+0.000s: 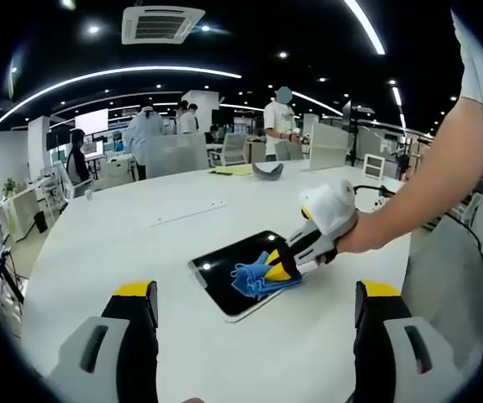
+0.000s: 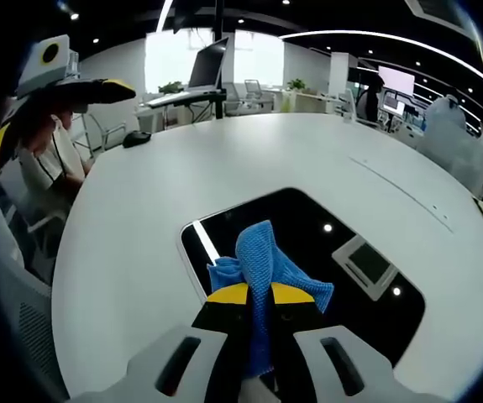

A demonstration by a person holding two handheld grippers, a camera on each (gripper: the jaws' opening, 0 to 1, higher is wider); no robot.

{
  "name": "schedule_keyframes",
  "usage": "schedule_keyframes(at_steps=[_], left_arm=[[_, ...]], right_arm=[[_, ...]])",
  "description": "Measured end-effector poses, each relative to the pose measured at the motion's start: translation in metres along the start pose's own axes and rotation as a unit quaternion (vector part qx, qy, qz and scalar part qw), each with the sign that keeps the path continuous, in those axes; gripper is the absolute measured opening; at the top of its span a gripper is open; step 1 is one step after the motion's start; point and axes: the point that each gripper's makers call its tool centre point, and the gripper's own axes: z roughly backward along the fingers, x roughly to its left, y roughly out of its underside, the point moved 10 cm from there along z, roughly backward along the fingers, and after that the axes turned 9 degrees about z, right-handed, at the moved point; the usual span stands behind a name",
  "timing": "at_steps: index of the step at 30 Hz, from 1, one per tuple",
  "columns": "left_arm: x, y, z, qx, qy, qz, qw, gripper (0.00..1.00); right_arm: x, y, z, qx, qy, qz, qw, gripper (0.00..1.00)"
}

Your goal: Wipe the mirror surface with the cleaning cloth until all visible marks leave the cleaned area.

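A dark rectangular mirror [image 1: 224, 270] [image 2: 342, 252] lies flat on the white table [image 1: 140, 243] [image 2: 123, 235], reflecting ceiling lights. The blue cleaning cloth [image 1: 262, 279] [image 2: 262, 260] rests bunched on the mirror's near end. My right gripper [image 2: 258, 295] is shut on the cloth, which sticks out past its yellow-tipped jaws; in the left gripper view that right gripper [image 1: 281, 267] reaches in from the right, held by a person's hand. My left gripper [image 1: 258, 295] stands open short of the mirror, its jaws wide apart with nothing between them. In the right gripper view the left gripper [image 2: 98, 91] shows at the upper left.
The person's arm [image 1: 426, 193] crosses the right of the left gripper view. A dark object [image 1: 266, 170] and yellow papers [image 1: 233, 170] lie at the table's far edge. Several people [image 1: 144, 134] stand beyond it. Chairs [image 2: 39, 210] and desks ring the table.
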Motion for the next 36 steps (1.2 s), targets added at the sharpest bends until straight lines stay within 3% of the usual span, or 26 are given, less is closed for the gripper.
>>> schedule_keyframes(at_steps=[36], left_arm=[[-0.002,-0.002,-0.001,-0.003,0.006,-0.001,1.0,0.98]], right_arm=[[-0.009,0.02,0.023,0.016,0.019,-0.008,0.9997,0.03]])
